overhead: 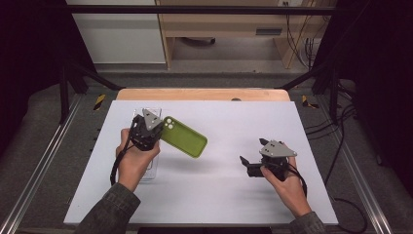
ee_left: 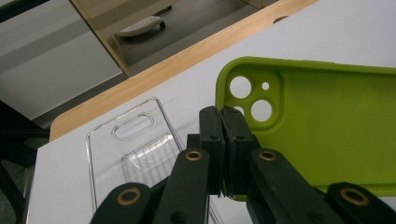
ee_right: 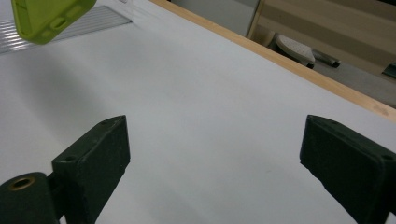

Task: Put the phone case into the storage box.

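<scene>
A lime-green phone case (overhead: pixel 184 137), camera cutouts showing, hangs tilted above the white surface (overhead: pixel 234 190) at left, pinched by the left tool (overhead: pixel 155 127); right tool (overhead: pixel 252 155) gapes empty.

A white-topped desk (overhead: pixel 219 195) with a wooden far edge stood on grey floor (overhead: pixel 234 78); behind it, a light wooden cabinet (overhead: pixel 219 24) and black frame bars (overhead: pixel 195 9).

The right gripper (ee_right: pixel 212 163) holds its two black fingers (ee_right: pixel 93 158) wide apart over the bare white tabletop (ee_right: pixel 210 93). A green phone case (ee_right: pixel 46 16), apparently lifted, shows at upper left.
</scene>
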